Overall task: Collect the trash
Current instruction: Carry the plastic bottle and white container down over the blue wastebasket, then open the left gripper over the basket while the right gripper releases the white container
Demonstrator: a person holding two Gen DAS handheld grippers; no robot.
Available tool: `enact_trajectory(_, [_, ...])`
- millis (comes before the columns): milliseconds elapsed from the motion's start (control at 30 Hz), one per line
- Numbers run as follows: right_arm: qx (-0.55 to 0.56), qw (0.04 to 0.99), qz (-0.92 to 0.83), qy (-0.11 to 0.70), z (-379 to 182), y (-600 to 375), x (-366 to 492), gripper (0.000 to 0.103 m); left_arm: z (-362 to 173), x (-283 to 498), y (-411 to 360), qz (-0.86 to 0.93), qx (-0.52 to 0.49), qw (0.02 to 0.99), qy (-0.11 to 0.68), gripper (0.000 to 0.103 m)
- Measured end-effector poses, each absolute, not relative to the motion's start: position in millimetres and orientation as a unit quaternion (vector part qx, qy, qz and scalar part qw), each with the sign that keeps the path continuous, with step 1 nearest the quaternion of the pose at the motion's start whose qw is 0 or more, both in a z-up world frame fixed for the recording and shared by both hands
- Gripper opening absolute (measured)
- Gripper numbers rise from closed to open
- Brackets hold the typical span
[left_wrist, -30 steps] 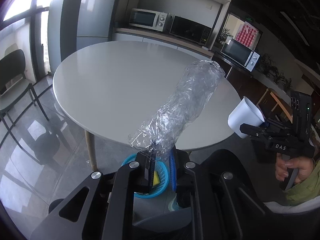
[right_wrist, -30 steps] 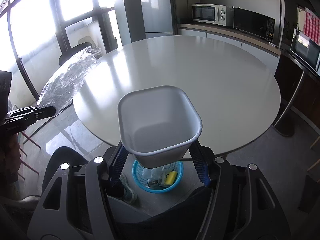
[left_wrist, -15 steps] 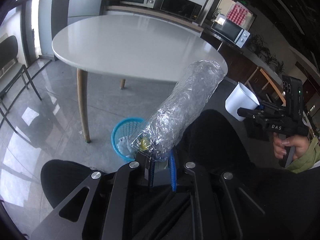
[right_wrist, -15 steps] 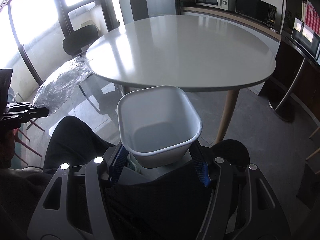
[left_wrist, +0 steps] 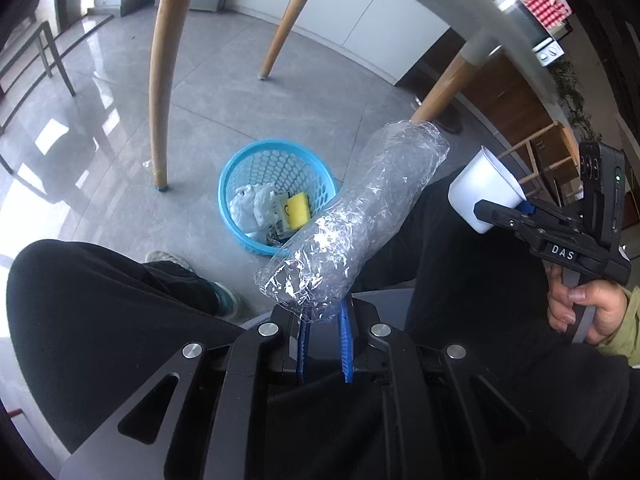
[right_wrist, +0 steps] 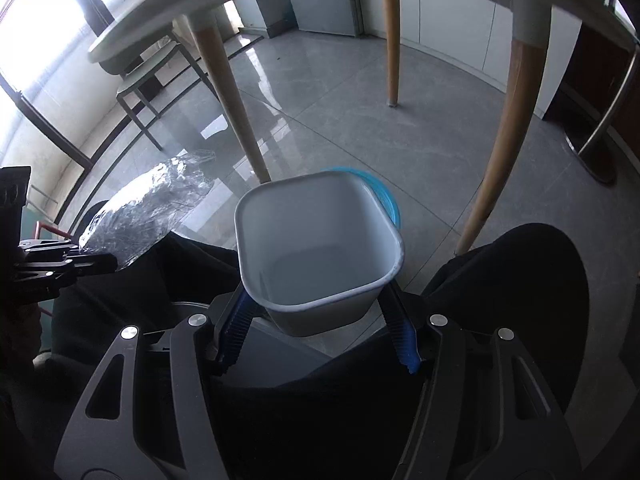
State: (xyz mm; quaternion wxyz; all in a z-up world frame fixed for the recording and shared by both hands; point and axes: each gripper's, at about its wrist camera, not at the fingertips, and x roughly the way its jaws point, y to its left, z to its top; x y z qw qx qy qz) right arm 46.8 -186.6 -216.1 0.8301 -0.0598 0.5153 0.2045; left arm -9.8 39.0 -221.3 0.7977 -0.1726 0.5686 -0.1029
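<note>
Down near the lower middle of the left wrist view, the left gripper [left_wrist: 324, 312] is clamped on one end of a crumpled clear plastic bottle [left_wrist: 356, 216], whose body slants up toward the upper right of the frame, over a black trouser leg [left_wrist: 460, 248]; behind the bottle, at the centre of the frame, a blue mesh basket [left_wrist: 240, 176] stands on the grey tiled floor [left_wrist: 100, 140] with white crumpled plastic and a yellow piece lying inside it, and wooden table legs [left_wrist: 164, 80] rise beside it toward the pale tabletop edge at the top. At the right edge of that view a hand [left_wrist: 588, 304] holds the right gripper [left_wrist: 504, 216], which grips a white cup [left_wrist: 480, 192]. From the right wrist view, the right gripper [right_wrist: 320, 320] squeezes the white cup [right_wrist: 316, 240] between its blue pads so the rim is pressed into a rounded square, open mouth toward the camera; the cup hides most of the blue basket [right_wrist: 388, 196], only an arc of its rim showing at the cup's upper right. At the left of this frame the clear bottle [right_wrist: 148, 212] sticks up from the left gripper [right_wrist: 92, 260], well apart from the cup
</note>
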Motion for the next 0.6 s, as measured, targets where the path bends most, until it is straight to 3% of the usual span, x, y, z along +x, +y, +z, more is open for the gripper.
enact_trajectory(500, [-0.040, 0.766, 0.175, 0.617, -336.6, -132.6, 139.0, 0.057, -321.6, 107.6, 40.7, -0.013, -0.200, 0.743, 0.639, 0.012])
enact_trajectory(600, [-0.046, 0.759, 0.161, 0.629, -355.7, -130.2, 156.8, 0.057, -340.0, 126.9, 33.0, 0.006, -0.165, 0.735, 0.658, 0.012])
